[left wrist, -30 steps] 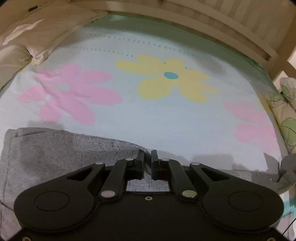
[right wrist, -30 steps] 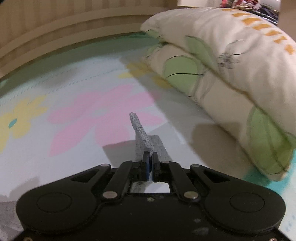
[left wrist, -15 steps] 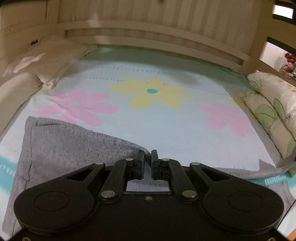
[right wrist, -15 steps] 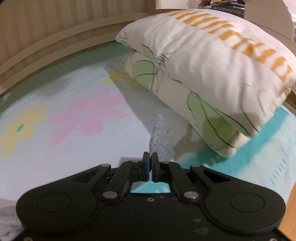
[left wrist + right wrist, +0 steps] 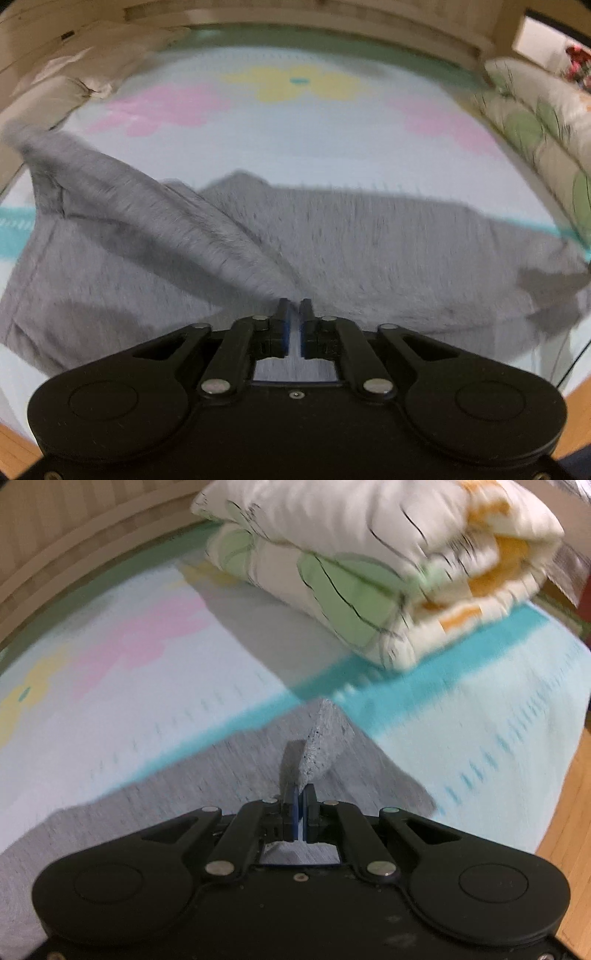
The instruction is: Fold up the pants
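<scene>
With the grey pants (image 5: 369, 251) spread on the flowered bed sheet (image 5: 295, 155) and their edge pinched in both the left gripper (image 5: 294, 314) and right gripper (image 5: 303, 797), level both corners and lay the fold without slack.

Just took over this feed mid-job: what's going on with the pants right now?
A person is working the grey pants on a flower-print bedspread with two handheld grippers. The right gripper is shut on a corner of the fabric, which sticks up from between its fingers. The left gripper has fabric between its fingers too, with a narrow gap showing. The pants lie partly spread with a raised fold on the left. A folded quilt sits at the right side of the bed. Both views are motion-blurred.
</scene>
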